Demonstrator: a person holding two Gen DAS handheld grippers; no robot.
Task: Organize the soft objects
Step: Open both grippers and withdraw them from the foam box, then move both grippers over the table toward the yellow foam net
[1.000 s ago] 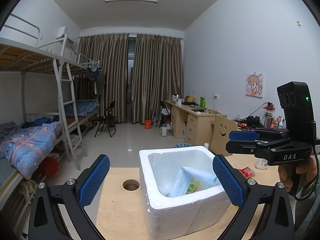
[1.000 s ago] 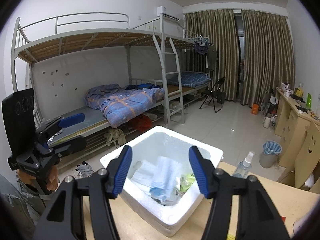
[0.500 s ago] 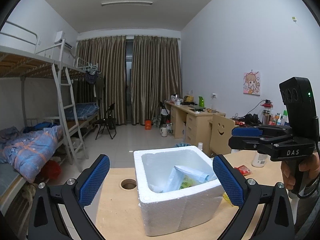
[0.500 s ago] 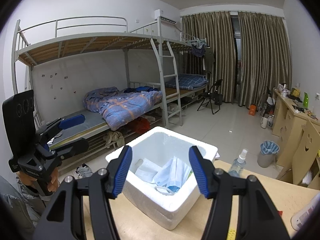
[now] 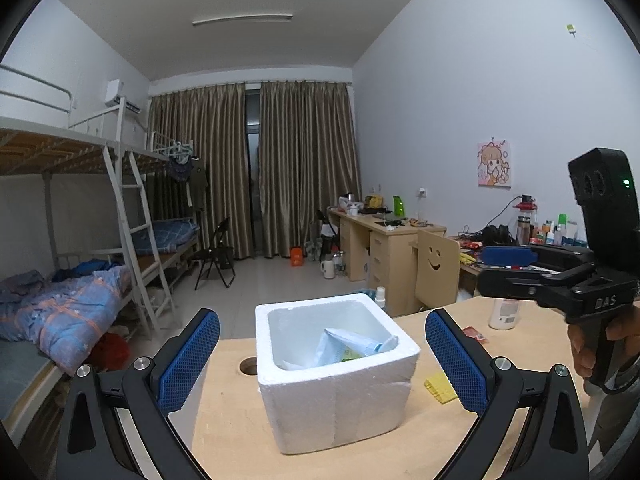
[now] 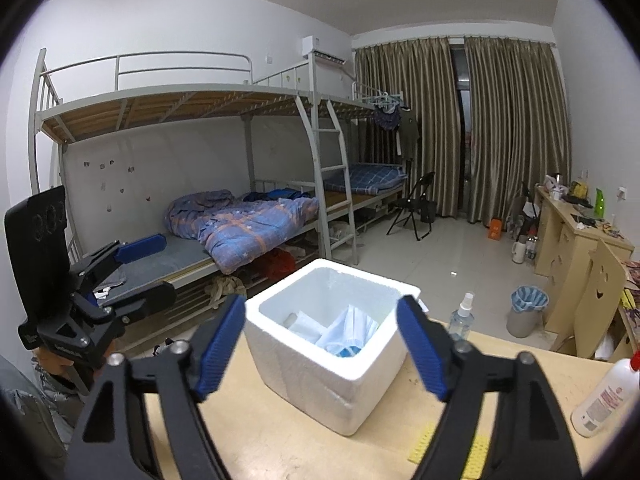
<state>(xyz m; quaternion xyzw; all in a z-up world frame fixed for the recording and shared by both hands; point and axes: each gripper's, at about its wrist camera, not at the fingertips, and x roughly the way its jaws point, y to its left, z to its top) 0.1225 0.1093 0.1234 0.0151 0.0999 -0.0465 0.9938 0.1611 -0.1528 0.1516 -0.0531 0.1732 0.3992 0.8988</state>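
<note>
Both grippers empty, jaws spread wide. Left gripper (image 5: 322, 364) frames the foam box (image 5: 340, 404) between its blue pads; right gripper (image 6: 320, 350) does the same from the other side. Neither touches the box.

Nearest loose item: yellow sponge-like pad (image 5: 440, 387) flat on the tabletop (image 5: 224, 432), just right of the box base. In the right wrist view it sits low (image 6: 478, 449), below and to the right of that gripper's right finger. It's on the right gripper's side, so my call is that the right hand is nearer. Whether it counts as a soft object is a guess.

Box stands upright, open top, roughly square, so no real long axis. Dead ahead of both grippers and slightly below. Inside: blue face masks (image 6: 348, 334) leaning on the wall, a white packet (image 6: 304, 325) next to them, and a pouch with green print (image 5: 348, 347).

Further right: small red wrapper (image 5: 476, 334) on the tabletop, then a white lotion bottle (image 5: 505, 312) standing upright. Spray bottle (image 6: 460, 318) behind the box at the far tabletop edge. None of the bottles look like task items.

Judgement: most soft stuff is already boxed; any next pick lies right of the box, low on the tabletop.
</note>
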